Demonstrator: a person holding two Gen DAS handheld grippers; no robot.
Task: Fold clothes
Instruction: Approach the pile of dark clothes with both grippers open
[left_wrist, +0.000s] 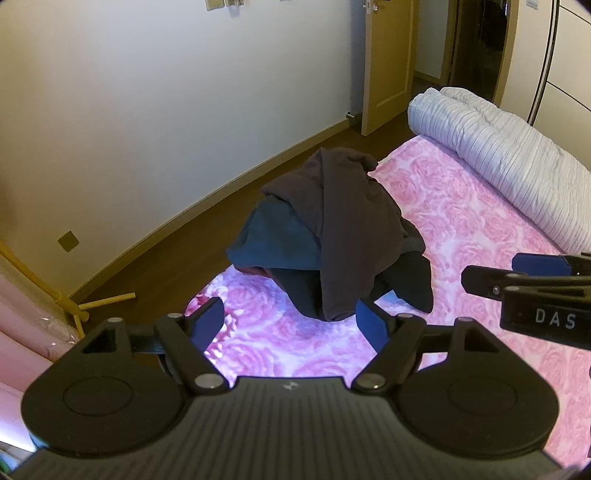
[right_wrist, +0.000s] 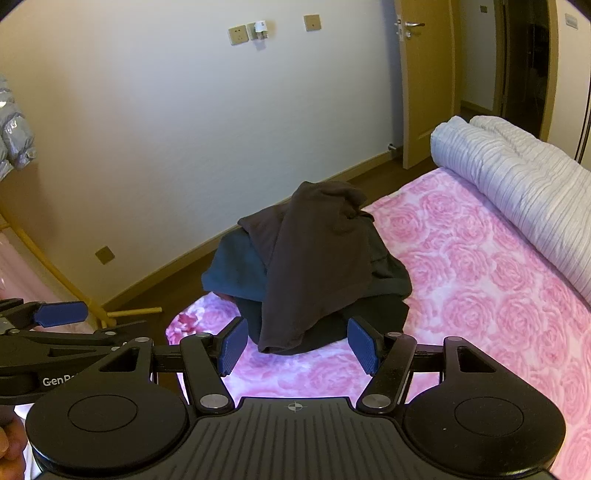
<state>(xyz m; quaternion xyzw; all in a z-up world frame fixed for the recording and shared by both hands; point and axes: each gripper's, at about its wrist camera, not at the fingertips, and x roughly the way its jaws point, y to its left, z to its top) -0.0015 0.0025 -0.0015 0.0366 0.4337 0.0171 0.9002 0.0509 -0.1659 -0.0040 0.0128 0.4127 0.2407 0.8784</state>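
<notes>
We see the left gripper (left_wrist: 290, 319) spread, nothing between its pads; the right gripper (right_wrist: 297, 341) likewise spread and empty. Both hover just short of a heap of dark clothes (right_wrist: 314, 266) piled near the bed's (right_wrist: 480, 280) corner. A rolled quilt (right_wrist: 517, 184) lies well beyond.

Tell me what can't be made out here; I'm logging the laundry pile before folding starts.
- Garment count: in both views the dark brown garment drapes over the teal one and darker cloth, hiding what lies beneath.
- A reddish scrap under the pile is too shadowed to identify.
- Rolled quilt: cut off by the right edge in both views.
- Right gripper, left wrist view: its body leaves the frame.
</notes>
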